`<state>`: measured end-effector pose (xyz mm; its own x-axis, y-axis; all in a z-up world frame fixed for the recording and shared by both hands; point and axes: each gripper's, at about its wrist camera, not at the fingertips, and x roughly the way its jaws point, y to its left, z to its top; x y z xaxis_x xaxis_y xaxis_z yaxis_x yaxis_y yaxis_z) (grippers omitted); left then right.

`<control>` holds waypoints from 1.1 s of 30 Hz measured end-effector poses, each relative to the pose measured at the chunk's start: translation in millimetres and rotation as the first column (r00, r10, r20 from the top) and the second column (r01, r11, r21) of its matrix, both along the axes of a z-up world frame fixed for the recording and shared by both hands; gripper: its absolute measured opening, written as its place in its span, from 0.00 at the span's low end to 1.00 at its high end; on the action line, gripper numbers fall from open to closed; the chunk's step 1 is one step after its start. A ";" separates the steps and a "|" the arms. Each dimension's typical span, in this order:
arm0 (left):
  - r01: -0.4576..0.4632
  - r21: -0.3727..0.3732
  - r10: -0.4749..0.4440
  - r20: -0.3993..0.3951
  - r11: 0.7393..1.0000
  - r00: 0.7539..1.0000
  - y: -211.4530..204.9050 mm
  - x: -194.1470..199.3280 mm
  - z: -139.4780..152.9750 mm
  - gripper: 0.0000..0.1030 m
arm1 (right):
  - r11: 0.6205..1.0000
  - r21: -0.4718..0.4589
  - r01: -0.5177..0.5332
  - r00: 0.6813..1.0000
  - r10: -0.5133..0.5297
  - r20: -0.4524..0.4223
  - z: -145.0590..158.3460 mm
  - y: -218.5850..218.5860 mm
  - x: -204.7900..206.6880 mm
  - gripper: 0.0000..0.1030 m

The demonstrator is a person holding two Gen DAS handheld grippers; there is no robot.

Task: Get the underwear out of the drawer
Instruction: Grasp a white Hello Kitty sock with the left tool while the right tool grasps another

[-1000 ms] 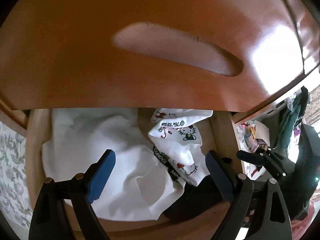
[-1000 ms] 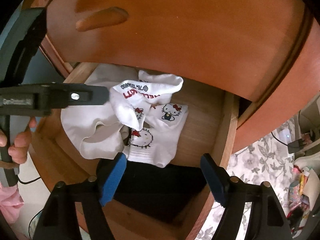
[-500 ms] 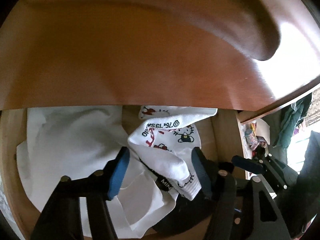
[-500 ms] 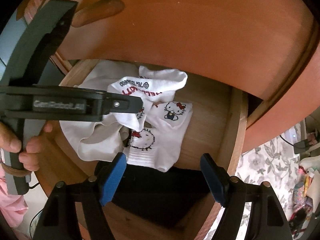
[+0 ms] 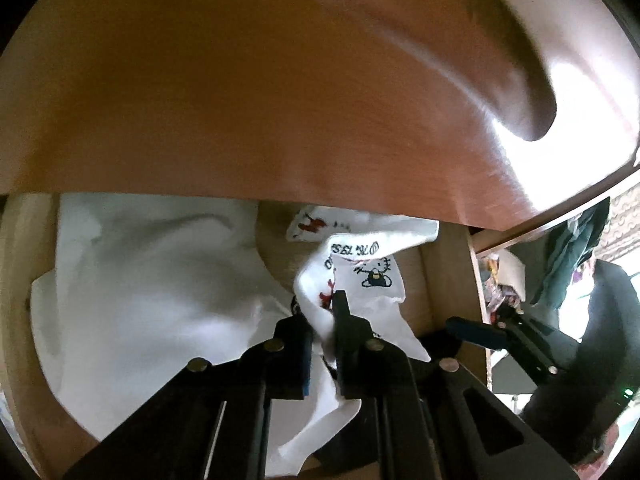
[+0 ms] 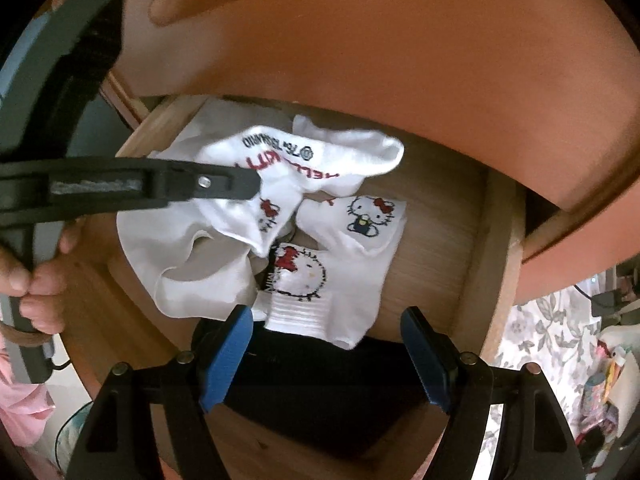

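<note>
Left wrist view: we see the left gripper (image 5: 326, 322) with its jaws just closed, pinching a white cartoon-cat garment (image 5: 362, 276) inside the open drawer (image 5: 448, 276).
Hidden there: the wooden front panel (image 5: 280, 92) above covers the drawer's back; a plain white cloth (image 5: 152, 280) blurs at left.
Right wrist view: we find the right gripper (image 6: 326, 354) spread wide, holding nothing, above a black item (image 6: 320, 380) whose shape we cannot make out.
Cut off: a hand (image 6: 36, 276) at the frame's left edge.
</note>
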<state>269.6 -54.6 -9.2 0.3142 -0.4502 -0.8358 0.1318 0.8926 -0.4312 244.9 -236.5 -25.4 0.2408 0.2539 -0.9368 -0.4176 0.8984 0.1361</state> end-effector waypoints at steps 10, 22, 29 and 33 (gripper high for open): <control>-0.074 -0.062 0.079 0.087 0.995 0.993 53.2 -33.9 24.9 0.09 | 0.995 -0.083 -0.053 0.998 0.051 -0.020 -7.9 25.4 8.7 0.77; -0.149 -0.129 0.163 0.108 0.980 0.981 88.0 -56.6 18.0 0.09 | 0.980 -0.168 -0.106 0.993 0.096 -0.067 -21.3 65.3 23.4 0.65; -0.161 -0.146 0.177 0.106 0.976 0.979 105.9 -60.0 13.7 0.09 | 0.976 -0.201 -0.081 0.996 0.072 -0.053 -21.2 68.3 31.7 0.50; -0.165 -0.154 0.182 0.106 0.974 0.978 101.5 -60.7 9.2 0.09 | 0.973 -0.221 -0.059 0.998 0.056 -0.018 -15.7 65.3 33.7 0.42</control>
<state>208.8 46.9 0.0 0.4908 -0.4927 -0.7186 0.0383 0.8362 -0.5472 278.6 -171.2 -41.0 0.2202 0.0529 -0.9740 -0.4692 0.8812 -0.0582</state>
